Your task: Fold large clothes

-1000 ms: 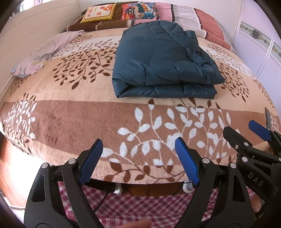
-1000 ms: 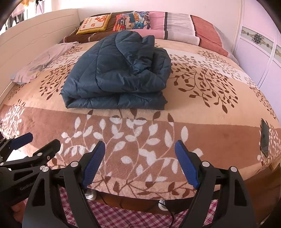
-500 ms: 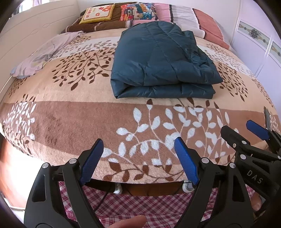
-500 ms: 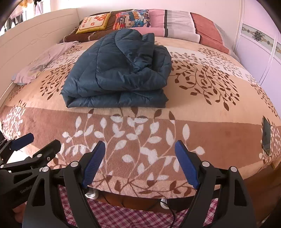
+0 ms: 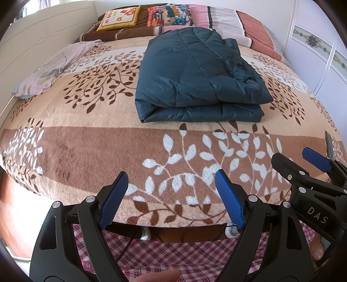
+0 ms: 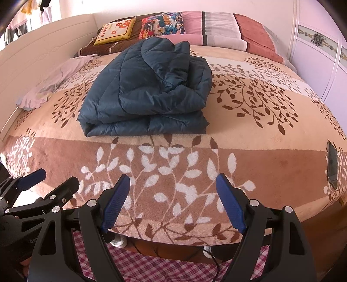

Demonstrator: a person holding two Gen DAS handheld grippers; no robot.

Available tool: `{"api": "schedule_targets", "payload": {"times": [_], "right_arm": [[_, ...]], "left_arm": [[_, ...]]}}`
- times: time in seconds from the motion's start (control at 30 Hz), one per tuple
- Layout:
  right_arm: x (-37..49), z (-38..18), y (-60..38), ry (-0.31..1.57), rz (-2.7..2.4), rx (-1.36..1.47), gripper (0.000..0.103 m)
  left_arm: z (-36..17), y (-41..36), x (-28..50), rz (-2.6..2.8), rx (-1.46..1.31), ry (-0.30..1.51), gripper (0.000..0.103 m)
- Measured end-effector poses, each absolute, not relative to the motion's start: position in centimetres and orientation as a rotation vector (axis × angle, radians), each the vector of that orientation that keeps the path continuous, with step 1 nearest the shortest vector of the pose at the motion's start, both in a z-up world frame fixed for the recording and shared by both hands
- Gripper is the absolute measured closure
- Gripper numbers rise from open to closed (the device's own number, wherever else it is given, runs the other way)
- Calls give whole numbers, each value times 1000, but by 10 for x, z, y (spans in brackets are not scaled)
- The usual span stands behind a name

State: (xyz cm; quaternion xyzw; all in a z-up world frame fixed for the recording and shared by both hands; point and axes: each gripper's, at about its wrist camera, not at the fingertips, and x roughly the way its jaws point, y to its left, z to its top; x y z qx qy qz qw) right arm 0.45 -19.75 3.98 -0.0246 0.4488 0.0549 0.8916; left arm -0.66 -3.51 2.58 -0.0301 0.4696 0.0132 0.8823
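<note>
A dark teal quilted jacket [image 5: 195, 78] [image 6: 147, 91] lies folded into a thick bundle in the middle of the bed, on a tan and brown leaf-patterned blanket [image 5: 86, 151] [image 6: 260, 156]. My left gripper [image 5: 171, 180] hovers open over the near edge of the bed, well short of the jacket, nothing between its blue pads. My right gripper [image 6: 173, 182] stands open the same way beside it. Each gripper shows in the other's view: the right gripper [image 5: 297, 158] at the right edge, the left gripper [image 6: 54, 180] at the left edge.
A pale lilac garment [image 5: 47, 71] [image 6: 49, 86] lies crumpled at the left side. Pillows and cushions [image 5: 164, 17] [image 6: 162, 23] line the head of the bed. A dark phone [image 6: 333, 167] rests near the right edge. White wardrobe doors [image 5: 321, 50] stand at right; checked fabric [image 5: 173, 256] shows below.
</note>
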Motion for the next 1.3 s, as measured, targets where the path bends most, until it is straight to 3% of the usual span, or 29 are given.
{"api": "schedule_targets", "payload": {"times": [1.3], "right_arm": [[5, 40, -199, 934, 115, -47, 24]], "left_arm": [[26, -35, -7, 28, -63, 976, 25]]}}
